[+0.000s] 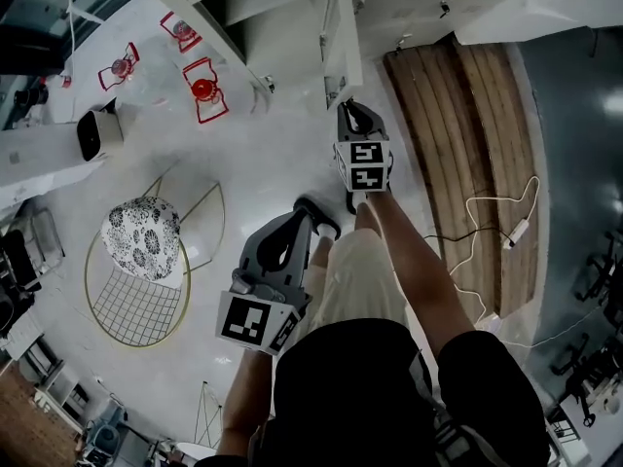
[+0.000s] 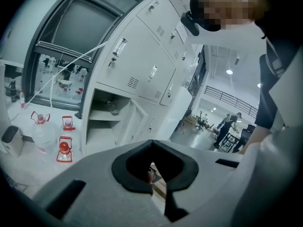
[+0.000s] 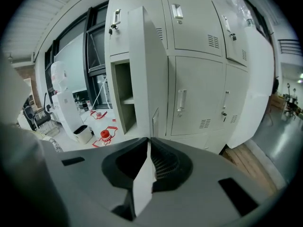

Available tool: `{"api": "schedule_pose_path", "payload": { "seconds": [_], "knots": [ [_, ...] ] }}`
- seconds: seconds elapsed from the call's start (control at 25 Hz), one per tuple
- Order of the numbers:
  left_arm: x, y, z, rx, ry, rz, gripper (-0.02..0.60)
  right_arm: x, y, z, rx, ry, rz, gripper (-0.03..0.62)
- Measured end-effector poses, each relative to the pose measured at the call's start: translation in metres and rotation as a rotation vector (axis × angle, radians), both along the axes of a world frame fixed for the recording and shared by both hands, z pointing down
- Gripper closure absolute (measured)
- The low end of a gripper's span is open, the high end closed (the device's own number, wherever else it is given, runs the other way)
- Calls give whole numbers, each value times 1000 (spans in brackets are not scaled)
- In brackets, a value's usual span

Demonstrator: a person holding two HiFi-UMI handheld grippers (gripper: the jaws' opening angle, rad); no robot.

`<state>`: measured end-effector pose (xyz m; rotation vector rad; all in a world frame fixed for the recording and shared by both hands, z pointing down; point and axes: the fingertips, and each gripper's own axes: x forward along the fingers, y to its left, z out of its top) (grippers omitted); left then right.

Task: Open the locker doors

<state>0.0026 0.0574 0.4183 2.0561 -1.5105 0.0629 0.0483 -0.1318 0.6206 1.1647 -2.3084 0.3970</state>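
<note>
Here the right tool seems to pinch the edge of the open locker door, at twelve o'clock, so it can swing it wide. The left tool is pressed together and empty, and hangs low at seven o'clock, out of the way. The other doors beside it are shut.

The floor is viewed steeply from above by the head camera. The lockers are seen obliquely from farther off in the left gripper view, nearer in the right; the open door is shared.
</note>
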Motion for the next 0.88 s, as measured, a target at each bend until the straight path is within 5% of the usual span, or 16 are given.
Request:
{"api": "schedule_pose_path", "payload": {
  "seconds": [0.88],
  "knots": [
    [52,-65,-10,19,-11,51,564,92,-52,0,-13,33,15,576]
  ]
}}
